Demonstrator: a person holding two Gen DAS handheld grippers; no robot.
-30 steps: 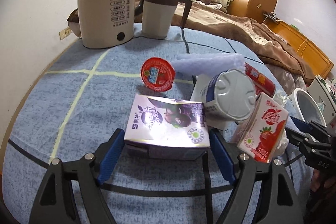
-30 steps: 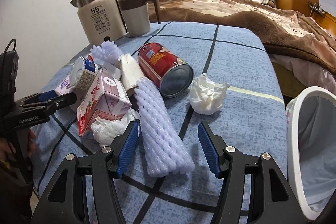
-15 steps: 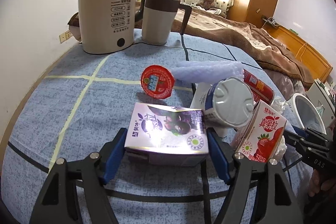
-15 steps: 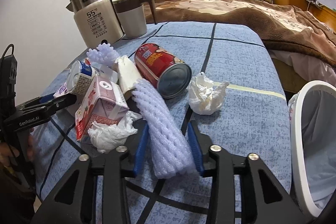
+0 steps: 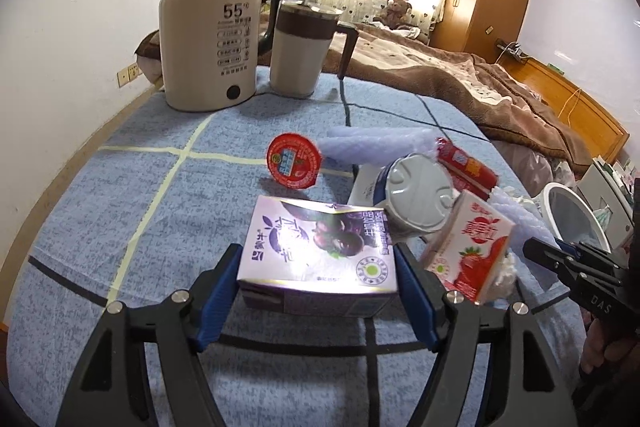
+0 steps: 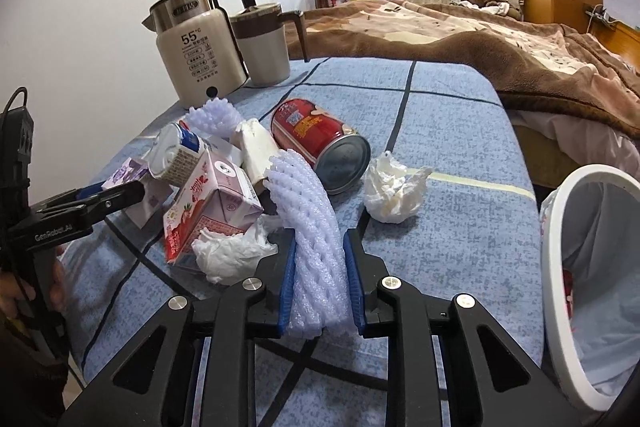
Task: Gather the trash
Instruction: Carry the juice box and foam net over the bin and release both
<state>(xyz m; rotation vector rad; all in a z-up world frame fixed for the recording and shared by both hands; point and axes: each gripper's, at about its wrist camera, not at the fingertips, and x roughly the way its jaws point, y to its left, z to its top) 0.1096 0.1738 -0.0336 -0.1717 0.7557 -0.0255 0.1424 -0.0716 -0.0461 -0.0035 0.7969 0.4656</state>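
Right gripper (image 6: 319, 281), jaws just closing, squeezes a foam net sleeve (image 6: 310, 223) beside the white bin (image 6: 560, 267); left gripper (image 5: 318, 291) pinches a purple carton (image 5: 320, 251) on the table; lift both straight up, gently.

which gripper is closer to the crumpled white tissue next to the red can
Right. The right gripper, shut on the foam net sleeve, sits just beside the tissue; the left gripper is across the pile at the purple carton.
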